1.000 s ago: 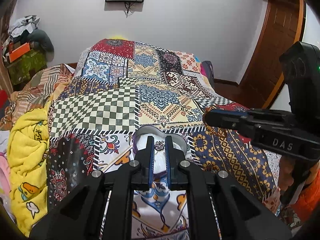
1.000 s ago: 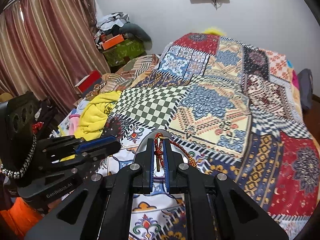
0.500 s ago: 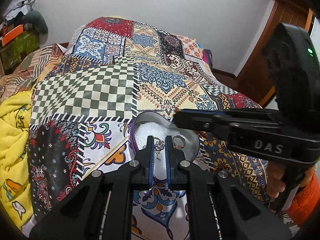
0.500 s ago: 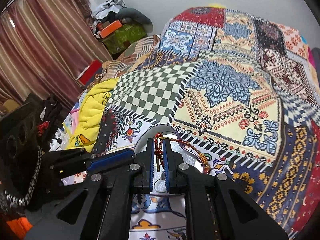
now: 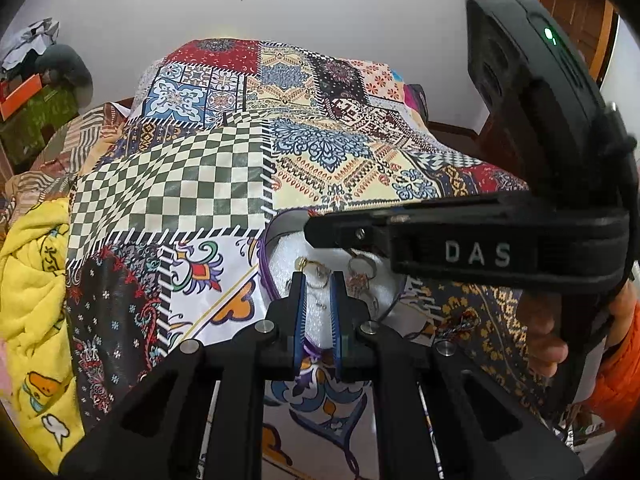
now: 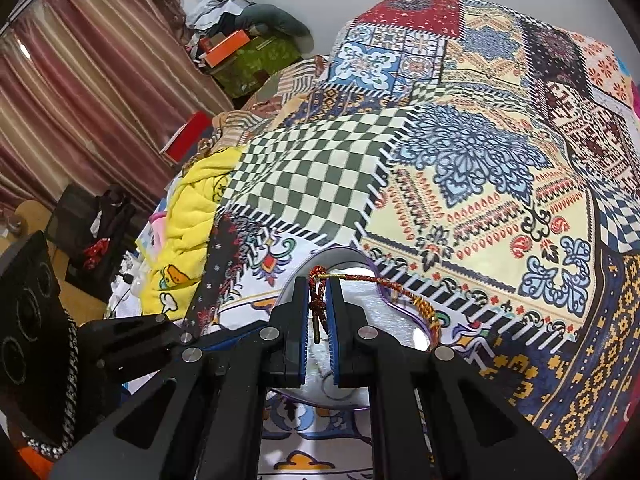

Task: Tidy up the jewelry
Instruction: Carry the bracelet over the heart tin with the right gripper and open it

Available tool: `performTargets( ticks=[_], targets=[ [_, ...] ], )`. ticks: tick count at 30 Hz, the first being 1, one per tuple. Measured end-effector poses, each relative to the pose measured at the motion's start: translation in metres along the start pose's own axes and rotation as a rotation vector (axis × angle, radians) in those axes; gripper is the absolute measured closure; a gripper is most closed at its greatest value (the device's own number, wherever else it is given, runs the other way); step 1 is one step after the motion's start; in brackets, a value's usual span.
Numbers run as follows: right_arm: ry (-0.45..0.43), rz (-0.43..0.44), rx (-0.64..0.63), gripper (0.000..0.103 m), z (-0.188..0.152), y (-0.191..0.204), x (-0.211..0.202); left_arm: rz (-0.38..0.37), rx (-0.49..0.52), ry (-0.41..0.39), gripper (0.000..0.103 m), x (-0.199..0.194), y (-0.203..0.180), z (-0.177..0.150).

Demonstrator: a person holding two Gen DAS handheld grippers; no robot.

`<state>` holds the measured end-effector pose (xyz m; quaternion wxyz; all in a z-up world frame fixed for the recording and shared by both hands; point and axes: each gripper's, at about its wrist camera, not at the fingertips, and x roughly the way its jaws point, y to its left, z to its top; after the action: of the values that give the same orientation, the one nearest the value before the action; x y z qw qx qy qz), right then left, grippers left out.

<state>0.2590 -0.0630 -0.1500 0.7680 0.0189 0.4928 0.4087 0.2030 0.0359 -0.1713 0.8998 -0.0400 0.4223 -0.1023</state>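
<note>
Since the earlier frames both grippers have come lower, and the heart-shaped box [image 5: 282, 258] now fills more of the space just ahead of their fingers. In the right wrist view the braided cord bracelet [image 6: 318, 300] sits clamped between the nearly closed jaws of the right gripper [image 6: 318, 292]; its knotted end stands between the blue pads, and the rest of the cord trails out to the right of the fingers, over the purple rim of the box [image 6: 376, 280] and down toward the bedspread. The left gripper [image 5: 318, 284] is clenched, its jaws almost together, and it seems to grasp the near rim of the box, though the contact itself is hidden by the fingers. Beyond its tips, on the white padding inside the box, lie small rings and earrings [image 5: 358, 270]. The right gripper's body crosses above the box from the right in the left wrist view, with a hand [image 5: 544, 332] on its handle. Everything rests on a patchwork bedspread [image 5: 180, 196], and a yellow blanket [image 5: 28, 272] lies far left of the fingers.
</note>
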Motion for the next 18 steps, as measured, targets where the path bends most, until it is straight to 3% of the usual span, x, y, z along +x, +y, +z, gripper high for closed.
performTargets(
  ticks=[2, 11, 18],
  targets=[
    [0.001, -0.002, -0.009, 0.095, 0.000, 0.002, 0.001, 0.006, 0.002, 0.000, 0.094, -0.004, 0.001, -0.003],
    [0.030, -0.005, -0.037, 0.095, -0.011, 0.010, 0.006, 0.052, -0.016, -0.032, 0.072, -0.030, 0.014, -0.008],
    [0.054, -0.010, -0.055, 0.095, -0.020, 0.016, 0.009, 0.080, -0.027, -0.032, 0.071, -0.041, 0.023, -0.013]
  ],
)
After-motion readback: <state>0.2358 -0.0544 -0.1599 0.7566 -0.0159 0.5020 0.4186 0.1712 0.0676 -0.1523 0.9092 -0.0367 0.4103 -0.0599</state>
